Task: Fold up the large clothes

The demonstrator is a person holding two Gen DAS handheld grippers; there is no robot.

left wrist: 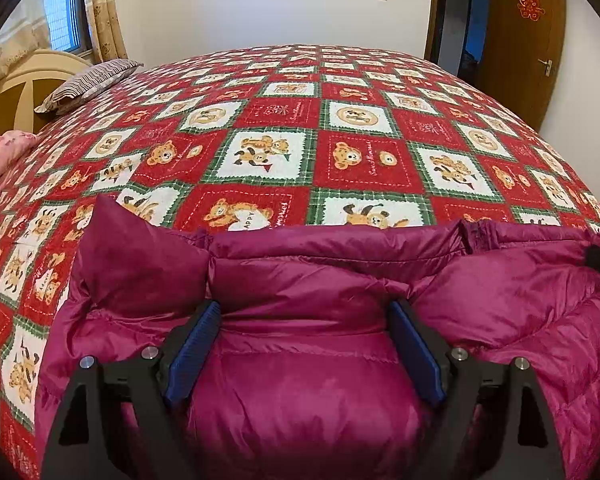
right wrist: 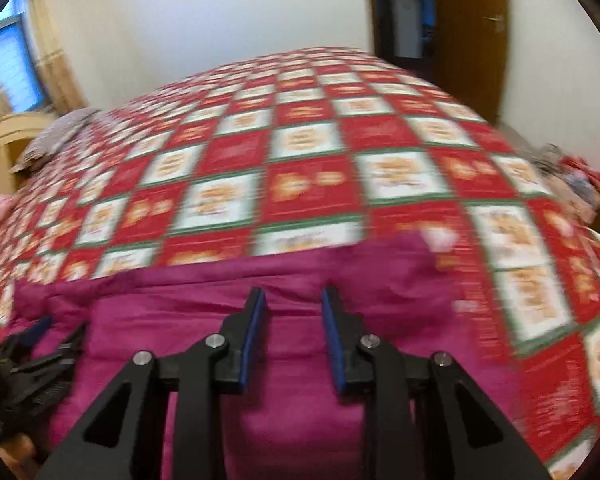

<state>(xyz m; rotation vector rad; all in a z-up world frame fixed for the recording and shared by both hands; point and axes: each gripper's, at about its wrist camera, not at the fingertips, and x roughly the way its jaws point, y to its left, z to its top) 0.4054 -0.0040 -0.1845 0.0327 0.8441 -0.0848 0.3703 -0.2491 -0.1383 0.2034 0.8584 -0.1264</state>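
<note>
Straddling the magenta down jacket [left wrist: 300,280], the left gripper [left wrist: 306,312] gapes released; the right gripper [right wrist: 294,300] hovers narrower, grasping nothing.

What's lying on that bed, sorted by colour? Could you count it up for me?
Magenta: 1, the puffer jacket
Red-and-white check: 1, the teddy-bear bedspread
Striped grey: 1, the pillow
Pink: 1, the bedding at the left edge
Total: 4

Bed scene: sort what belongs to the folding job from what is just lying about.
Job:
- magenta puffer jacket
- left tool, open over it
- right tool, jaws apart

Lying about:
- striped pillow
- pink bedding
- teddy-bear bedspread
</note>
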